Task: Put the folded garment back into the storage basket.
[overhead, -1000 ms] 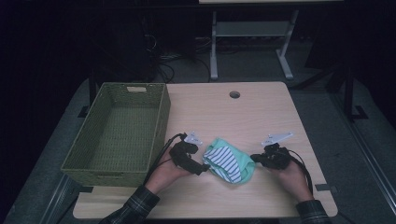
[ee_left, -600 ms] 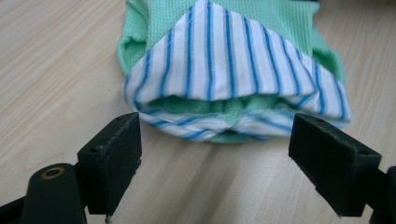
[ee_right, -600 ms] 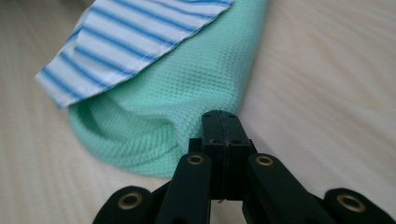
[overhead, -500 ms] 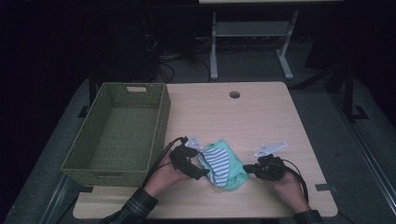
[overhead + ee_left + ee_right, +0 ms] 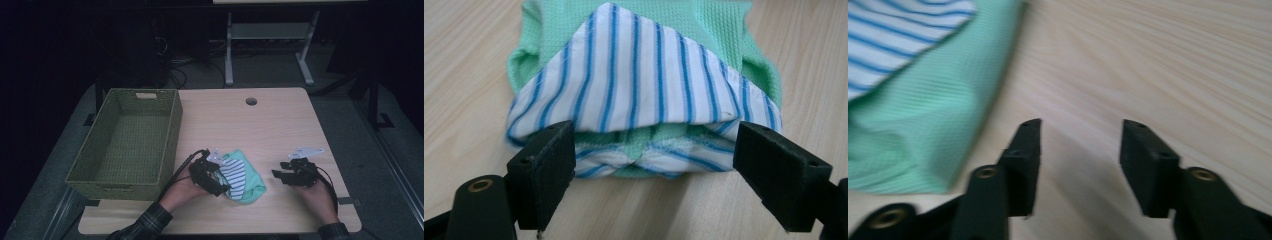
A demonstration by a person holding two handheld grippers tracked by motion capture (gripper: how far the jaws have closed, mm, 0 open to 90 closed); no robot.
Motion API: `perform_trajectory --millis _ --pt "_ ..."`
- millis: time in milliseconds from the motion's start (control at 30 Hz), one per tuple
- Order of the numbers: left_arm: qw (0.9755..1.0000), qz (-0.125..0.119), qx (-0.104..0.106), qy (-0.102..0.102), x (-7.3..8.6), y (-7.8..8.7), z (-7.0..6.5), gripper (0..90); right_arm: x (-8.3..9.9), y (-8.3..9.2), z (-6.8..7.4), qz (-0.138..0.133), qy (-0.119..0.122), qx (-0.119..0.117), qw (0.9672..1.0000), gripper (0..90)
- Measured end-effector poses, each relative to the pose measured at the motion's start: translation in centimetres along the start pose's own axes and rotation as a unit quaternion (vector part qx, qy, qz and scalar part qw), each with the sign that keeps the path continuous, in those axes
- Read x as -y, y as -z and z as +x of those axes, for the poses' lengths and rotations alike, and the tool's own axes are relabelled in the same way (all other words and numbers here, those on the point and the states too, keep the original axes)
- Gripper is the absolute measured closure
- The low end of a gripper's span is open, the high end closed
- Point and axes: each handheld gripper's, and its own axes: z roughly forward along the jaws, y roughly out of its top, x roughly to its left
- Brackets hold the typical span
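Empty-looking green basket (image 5: 125, 140) stands beside the folded cloth (image 5: 242, 175).

a light wooden table (image 5: 280, 125) holds a green woven basket (image 5: 125, 140) on its left side and a folded green and striped cloth (image 5: 240, 177) near the front edge.

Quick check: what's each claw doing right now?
Left claw: open, jaws either side of the folded cloth, not pressing.
Right claw: open, empty, jaws just opened.
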Motion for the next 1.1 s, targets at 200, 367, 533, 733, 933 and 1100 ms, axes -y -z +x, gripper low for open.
perform_trajectory --millis 200,367,533,733,933,1100 --pt "0.9997 0.019 -0.003 -0.014 -0.1 -1.2 -0.3 15.7 0.5 -0.3 -1.7 -0.001 -0.013 0.035 0.9993 30.0" --pt "0.9991 0.035 -0.009 -0.022 -0.1 -2.2 -0.5 15.7 0.8 -0.7 -2.3 0.002 -0.016 0.049 0.9987 22.2" --pt "0.9987 0.041 -0.015 -0.027 -0.1 -2.6 -0.6 16.1 1.0 -1.1 -2.1 -0.005 -0.009 0.061 0.9981 15.1" --pt "0.998 0.047 -0.02 -0.039 -0.2 -2.7 -0.6 19.2 1.2 -1.2 -2.2 -0.017 -0.009 0.061 0.998 12.9" --pt "0.9979 0.044 -0.026 -0.04 -0.5 -2.5 -0.3 33.5 1.3 -1.3 -2.2 -0.024 -0.009 0.06 0.9979 12.2" --pt "0.9976 0.045 -0.03 -0.043 -0.8 -2.5 0.0 50.1 1.4 -1.3 -2.2 -0.024 -0.009 0.06 0.9979 12.2"
